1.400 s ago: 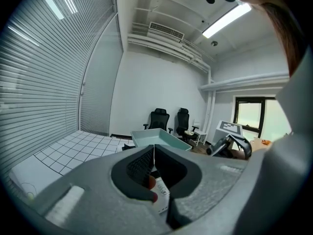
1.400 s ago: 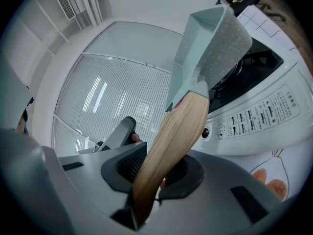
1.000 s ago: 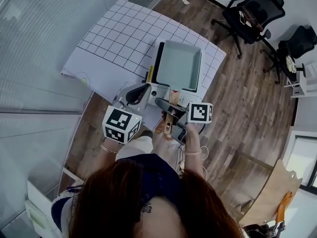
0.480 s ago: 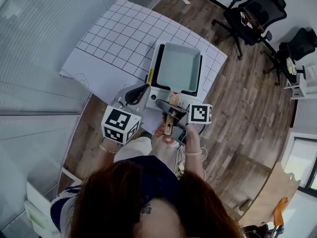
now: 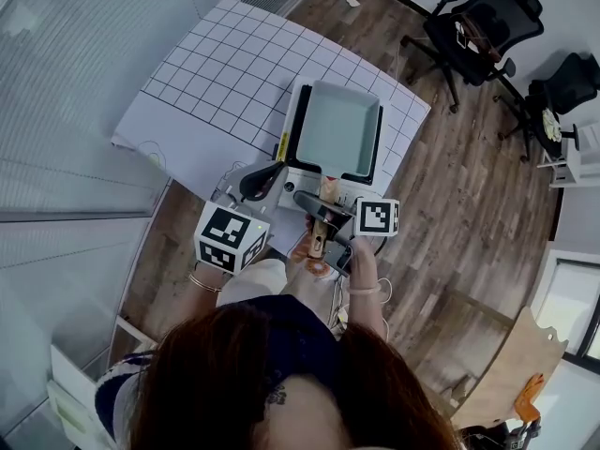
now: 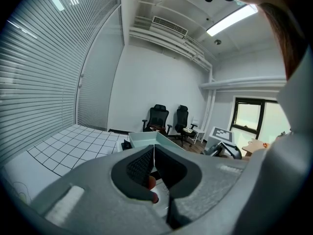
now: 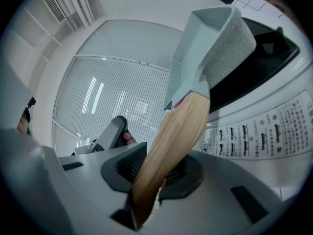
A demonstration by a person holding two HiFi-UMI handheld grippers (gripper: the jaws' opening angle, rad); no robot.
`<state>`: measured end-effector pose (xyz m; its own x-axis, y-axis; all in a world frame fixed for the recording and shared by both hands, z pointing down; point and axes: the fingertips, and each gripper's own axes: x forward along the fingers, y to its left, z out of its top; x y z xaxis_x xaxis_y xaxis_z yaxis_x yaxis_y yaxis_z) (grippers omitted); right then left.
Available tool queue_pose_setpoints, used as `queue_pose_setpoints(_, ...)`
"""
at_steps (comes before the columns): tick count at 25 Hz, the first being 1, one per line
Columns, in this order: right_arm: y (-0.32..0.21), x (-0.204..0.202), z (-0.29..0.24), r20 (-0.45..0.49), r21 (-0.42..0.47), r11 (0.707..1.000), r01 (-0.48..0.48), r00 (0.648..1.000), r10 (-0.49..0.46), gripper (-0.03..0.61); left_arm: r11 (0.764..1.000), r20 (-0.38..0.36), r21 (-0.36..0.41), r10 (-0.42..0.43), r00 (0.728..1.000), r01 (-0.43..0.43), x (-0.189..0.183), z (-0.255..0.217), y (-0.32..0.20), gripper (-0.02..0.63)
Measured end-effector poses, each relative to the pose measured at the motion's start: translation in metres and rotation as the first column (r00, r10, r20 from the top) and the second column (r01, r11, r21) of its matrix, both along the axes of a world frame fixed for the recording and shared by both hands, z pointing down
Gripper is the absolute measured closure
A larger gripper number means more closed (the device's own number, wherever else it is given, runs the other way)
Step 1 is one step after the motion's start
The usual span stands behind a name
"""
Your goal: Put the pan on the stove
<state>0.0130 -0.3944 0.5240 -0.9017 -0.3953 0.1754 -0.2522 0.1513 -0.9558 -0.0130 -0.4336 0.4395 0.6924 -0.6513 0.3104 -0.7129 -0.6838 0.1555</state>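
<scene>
A square pale-green pan (image 5: 339,126) rests on the black top of a white induction stove (image 5: 292,174). Its wooden handle (image 5: 322,223) sticks out toward me over the stove's front. My right gripper (image 5: 315,206) is shut on that handle. In the right gripper view the handle (image 7: 171,141) runs between the pads up to the pan (image 7: 211,48), with the stove's control panel (image 7: 264,124) beside it. My left gripper (image 5: 263,179) hovers at the stove's front left corner, shut with nothing in it. In the left gripper view its jaws (image 6: 154,161) meet, and the pan (image 6: 145,139) lies just beyond.
The stove stands on a table under a white grid mat (image 5: 216,73), near its front right corner. Two black office chairs (image 5: 473,26) stand on the wooden floor (image 5: 469,186) to the right. Slatted blinds (image 6: 34,82) line the left.
</scene>
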Motion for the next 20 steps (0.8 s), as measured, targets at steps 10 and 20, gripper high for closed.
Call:
queue_pose_setpoints(10, 0.0, 0.003, 0.006, -0.005, 0.009, 1.0, -0.004, 1.0, 0.004, 0.485, 1.0, 0.0, 0.005, -0.007, 1.0, 0.007, -0.002, -0.002, -0.002, 0.598)
queue_pose_setpoints(20, 0.001, 0.005, 0.008, 0.022, 0.05, 0.999, -0.008, 1.0, 0.007, 0.479, 1.0, 0.005, 0.007, -0.012, 1.0, 0.012, -0.005, -0.002, 0.009, 0.598)
